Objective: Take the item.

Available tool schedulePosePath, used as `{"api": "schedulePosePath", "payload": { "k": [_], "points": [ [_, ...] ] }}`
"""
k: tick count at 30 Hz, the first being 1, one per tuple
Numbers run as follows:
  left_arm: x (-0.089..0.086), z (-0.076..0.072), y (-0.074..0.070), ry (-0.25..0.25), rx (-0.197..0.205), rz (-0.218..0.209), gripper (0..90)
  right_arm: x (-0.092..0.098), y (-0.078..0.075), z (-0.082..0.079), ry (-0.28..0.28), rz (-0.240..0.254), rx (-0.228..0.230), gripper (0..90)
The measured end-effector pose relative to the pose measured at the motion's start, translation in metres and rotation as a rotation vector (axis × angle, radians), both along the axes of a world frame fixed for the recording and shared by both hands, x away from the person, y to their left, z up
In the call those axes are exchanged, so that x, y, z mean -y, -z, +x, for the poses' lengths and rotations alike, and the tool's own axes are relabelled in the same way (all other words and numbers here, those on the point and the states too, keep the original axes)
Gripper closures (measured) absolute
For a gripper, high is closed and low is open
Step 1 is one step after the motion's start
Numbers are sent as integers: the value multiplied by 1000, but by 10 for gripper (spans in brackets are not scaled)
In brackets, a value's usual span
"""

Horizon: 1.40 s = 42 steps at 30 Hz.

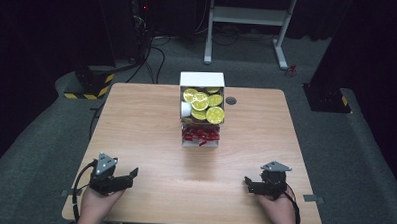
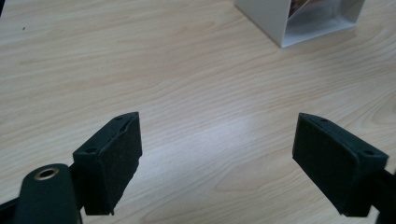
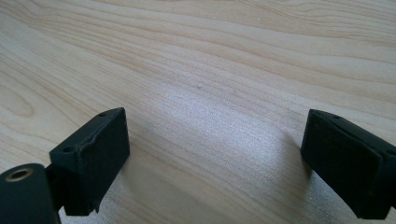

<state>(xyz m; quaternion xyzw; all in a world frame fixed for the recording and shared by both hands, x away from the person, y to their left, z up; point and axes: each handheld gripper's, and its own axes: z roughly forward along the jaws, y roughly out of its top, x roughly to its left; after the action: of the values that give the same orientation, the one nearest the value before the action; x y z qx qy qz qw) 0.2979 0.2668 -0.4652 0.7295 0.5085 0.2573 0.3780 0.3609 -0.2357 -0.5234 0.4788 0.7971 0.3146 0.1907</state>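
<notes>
White box of capsules sitting at the table's far centre, nothing holding it.

I am seeing the white box (image 1: 202, 80) standing open-topped on the wooden table (image 1: 150, 140), well apart from both near corners. Its upper compartment is holding round yellow-lidded capsules (image 1: 205, 105) lying flat and one white capsule (image 1: 185, 109) at its left edge; the lower compartment is holding red capsules (image 1: 200, 135). In my left gripper view, one white corner (image 2: 275, 23) is showing at top right.
</notes>
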Motion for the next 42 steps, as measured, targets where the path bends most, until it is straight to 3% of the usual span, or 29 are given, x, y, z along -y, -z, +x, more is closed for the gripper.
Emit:
{"api": "schedulePosePath", "payload": {
  "k": [7, 15, 24, 42],
  "points": [
    [11, 3, -19, 25, 43, -24, 162, 0, 0, 0, 2, 1, 6, 79],
    [21, 6, -29, 42, 65, -31, 165, 0, 1, -1, 0, -2, 9, 79],
    [42, 11, -51, 99, 117, -31, 165, 0, 1, -1, 2, 0, 13, 79],
    [69, 26, -79, 149, 164, -64, 166, 0, 1, -2, 5, 3, 15, 80]
  ]
}}
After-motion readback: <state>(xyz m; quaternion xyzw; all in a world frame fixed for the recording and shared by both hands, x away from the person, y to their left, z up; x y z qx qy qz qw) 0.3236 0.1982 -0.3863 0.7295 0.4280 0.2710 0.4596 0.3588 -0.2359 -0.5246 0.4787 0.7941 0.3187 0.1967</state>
